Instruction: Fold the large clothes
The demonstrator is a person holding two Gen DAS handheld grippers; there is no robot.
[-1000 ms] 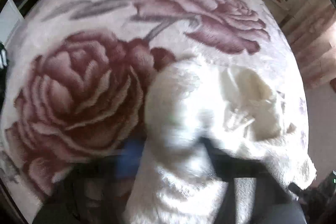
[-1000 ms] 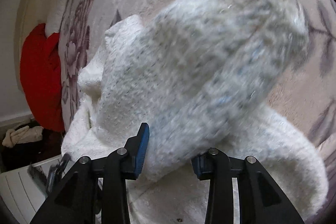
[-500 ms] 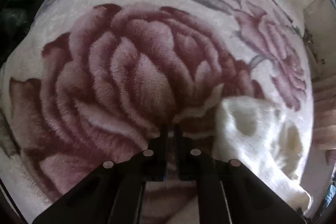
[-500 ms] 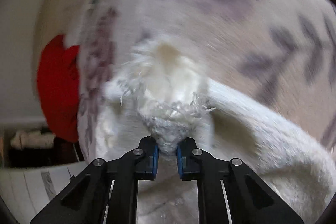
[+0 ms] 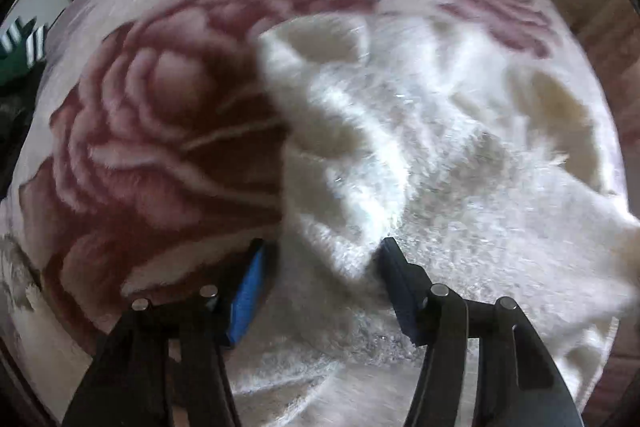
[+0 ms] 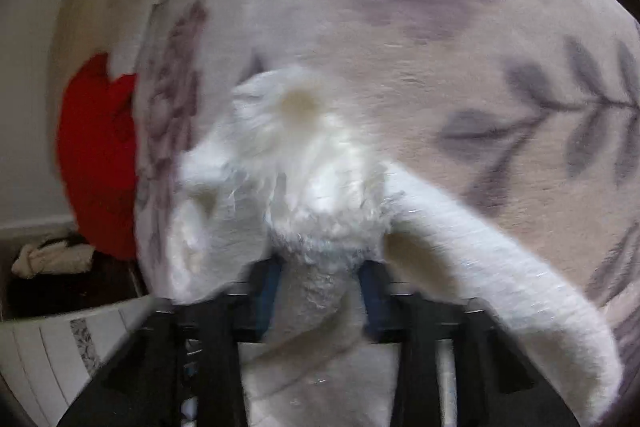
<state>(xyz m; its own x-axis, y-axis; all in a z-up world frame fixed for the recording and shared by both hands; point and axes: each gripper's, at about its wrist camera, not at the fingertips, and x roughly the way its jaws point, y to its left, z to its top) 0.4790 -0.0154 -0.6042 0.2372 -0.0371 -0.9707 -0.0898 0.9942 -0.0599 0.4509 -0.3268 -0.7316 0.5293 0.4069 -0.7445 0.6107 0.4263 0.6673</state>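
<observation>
A fluffy white sweater (image 5: 420,155) lies bunched on the rose-patterned blanket (image 5: 152,147) that covers the bed. The left tool (image 5: 320,283) has just been opening; its jaws stand apart over the sweater's edge, a fold of it between them and the pads not pressing. The right tool (image 6: 320,287) is clamped on a bunch of the sweater (image 6: 312,195). Beyond the sweater, at the blanket's far edge, lies a red cloth (image 6: 96,151), with a white pile of clothes (image 6: 48,259) on the floor below.

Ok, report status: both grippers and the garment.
Left gripper open, jaws just opening over fluffy white knitted sweater. Right gripper shut on a bunched fold. Nothing in the way.
</observation>
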